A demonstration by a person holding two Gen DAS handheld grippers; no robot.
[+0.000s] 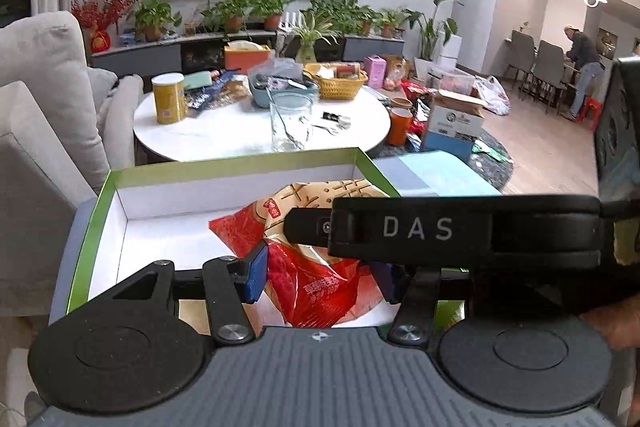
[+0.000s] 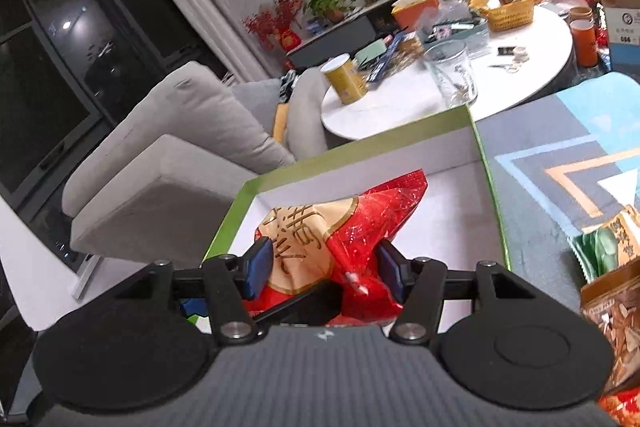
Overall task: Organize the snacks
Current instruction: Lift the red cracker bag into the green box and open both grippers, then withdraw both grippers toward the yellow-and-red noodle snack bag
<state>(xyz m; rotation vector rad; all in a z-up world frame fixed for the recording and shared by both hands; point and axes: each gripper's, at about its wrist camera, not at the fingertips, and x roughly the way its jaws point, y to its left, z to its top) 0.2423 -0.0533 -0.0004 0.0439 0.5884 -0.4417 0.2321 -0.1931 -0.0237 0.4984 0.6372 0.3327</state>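
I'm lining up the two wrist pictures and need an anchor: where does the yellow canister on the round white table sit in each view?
Left wrist view: the yellow canister stands upper left, at the left edge of the round white table.
Right wrist view: the same canister is above centre, tilted by the lens, again at the table's left edge.
Shared landmark: the clear glass jar to its right.

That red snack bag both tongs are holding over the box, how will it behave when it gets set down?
The red snack bag looks crinkled and bent where the pads pinch it, so probably floppy and light. Its glossy film may be slippery. Inside the green-rimmed box it should slump flat rather than roll.
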